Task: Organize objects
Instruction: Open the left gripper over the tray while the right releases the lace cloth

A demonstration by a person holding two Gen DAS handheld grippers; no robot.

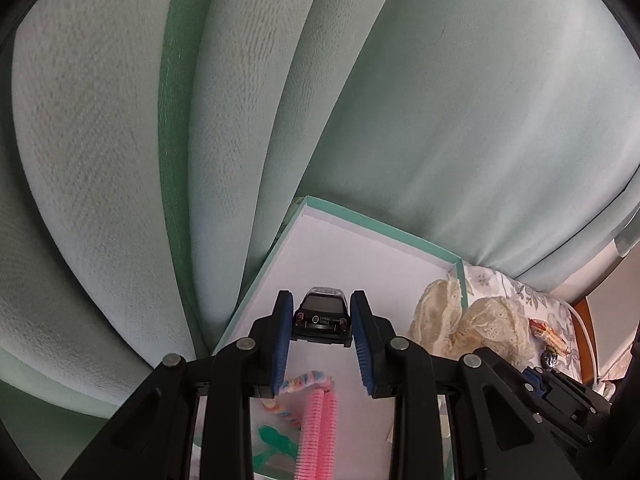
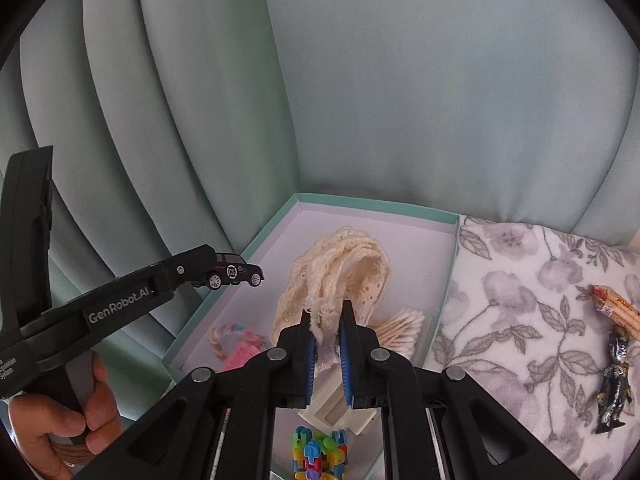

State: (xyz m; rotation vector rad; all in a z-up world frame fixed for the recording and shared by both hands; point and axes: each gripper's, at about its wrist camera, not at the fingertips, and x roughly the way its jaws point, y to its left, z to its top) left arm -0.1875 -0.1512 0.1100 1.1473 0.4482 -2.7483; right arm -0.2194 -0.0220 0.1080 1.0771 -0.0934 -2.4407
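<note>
My left gripper (image 1: pixel 322 300) is shut on a small black toy car (image 1: pixel 322 317), its blue pads (image 1: pixel 282 332) pressing both sides. In the right wrist view the toy car (image 2: pixel 234 274) hangs in the air over the left wall of the teal box (image 2: pixel 224 288). My right gripper (image 2: pixel 326 310) is shut on a cream lace cloth (image 2: pixel 340 268), which bunches up over the box's white floor. From the left wrist, the lace cloth (image 1: pixel 492 328) drapes over the box's right wall.
In the box lie a pink comb (image 1: pixel 318 432), a braided hair tie (image 2: pixel 230 334), cotton swabs (image 2: pixel 400 330), colourful clips (image 2: pixel 320 456) and a white item (image 2: pixel 340 412). Two wrapped snacks (image 2: pixel 614 308) lie on the floral cloth (image 2: pixel 520 300). Green curtains (image 2: pixel 360 100) hang close behind. A hand (image 2: pixel 52 428) holds the left gripper's handle.
</note>
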